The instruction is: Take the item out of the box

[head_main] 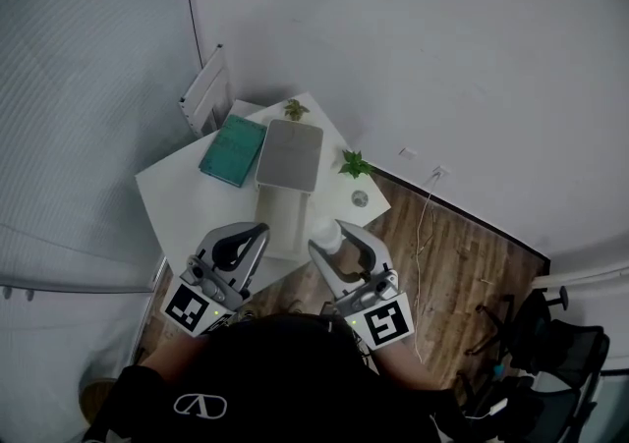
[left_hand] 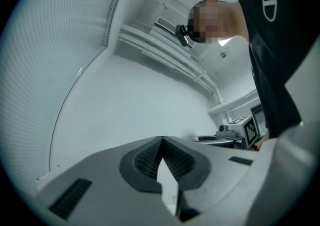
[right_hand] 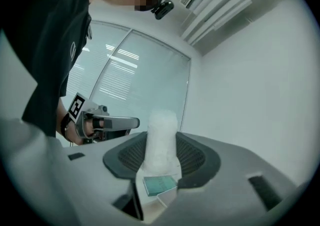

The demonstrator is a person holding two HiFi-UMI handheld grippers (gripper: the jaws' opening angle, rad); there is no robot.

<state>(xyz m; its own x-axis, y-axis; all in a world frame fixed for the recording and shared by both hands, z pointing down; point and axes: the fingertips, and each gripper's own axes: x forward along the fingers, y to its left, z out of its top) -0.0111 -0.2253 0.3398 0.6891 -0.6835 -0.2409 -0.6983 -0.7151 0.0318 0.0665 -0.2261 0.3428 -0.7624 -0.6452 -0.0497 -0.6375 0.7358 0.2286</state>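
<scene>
A white box (head_main: 283, 220) lies open on the small white table (head_main: 172, 191), its grey lid (head_main: 290, 154) folded back at the far end. My right gripper (head_main: 332, 238) is raised over the table's near edge, shut on a white bubble-wrapped item (right_hand: 161, 127) that stands up between its pads (right_hand: 192, 157). The same item (head_main: 327, 231) shows as a pale lump at the jaw tips in the head view. My left gripper (head_main: 254, 235) hovers beside it on the left, shut with nothing in it; its tips (left_hand: 161, 140) meet and point up at the wall.
A teal book (head_main: 234, 149) lies left of the lid. Two small green plants (head_main: 295, 109) (head_main: 355, 165) and a round disc (head_main: 360, 198) sit on the table's far and right parts. Wooden floor (head_main: 442, 245) with cables lies to the right, with an office chair (head_main: 550, 333) beyond.
</scene>
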